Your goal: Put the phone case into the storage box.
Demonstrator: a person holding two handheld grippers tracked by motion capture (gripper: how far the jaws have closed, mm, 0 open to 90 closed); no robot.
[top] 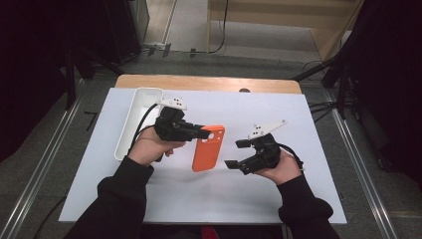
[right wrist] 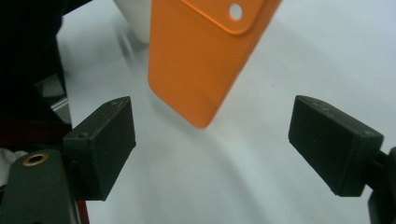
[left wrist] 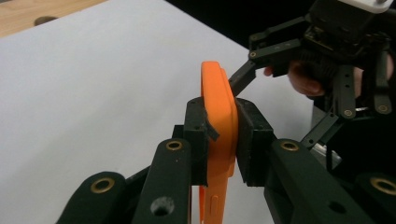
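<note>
So the left gripper [top: 203,132] has its jaws clamped tight on an orange phone case [top: 208,148], pinching it near the camera-cutout end; in the left gripper view the pads press on both faces of the case [left wrist: 218,116], which stands on edge between them; from the high view the case hangs over the middle of the white sheet [top: 298,199] covering the table, its far end angled down toward the person; can't tell whether that lower corner touches the sheet or just floats above it.

The right gripper [top: 233,154] sits just beside the case on its right side, jaws spread wide with nothing between them; in the right gripper view the two black pads [right wrist: 100,147] stand well apart and the rounded corner of the case [right wrist: 201,60] hangs ahead of the gap, not touched by either pad.

A long white tray [top: 130,124] lies along the left side of the sheet, behind the left hand [top: 149,147].
</note>
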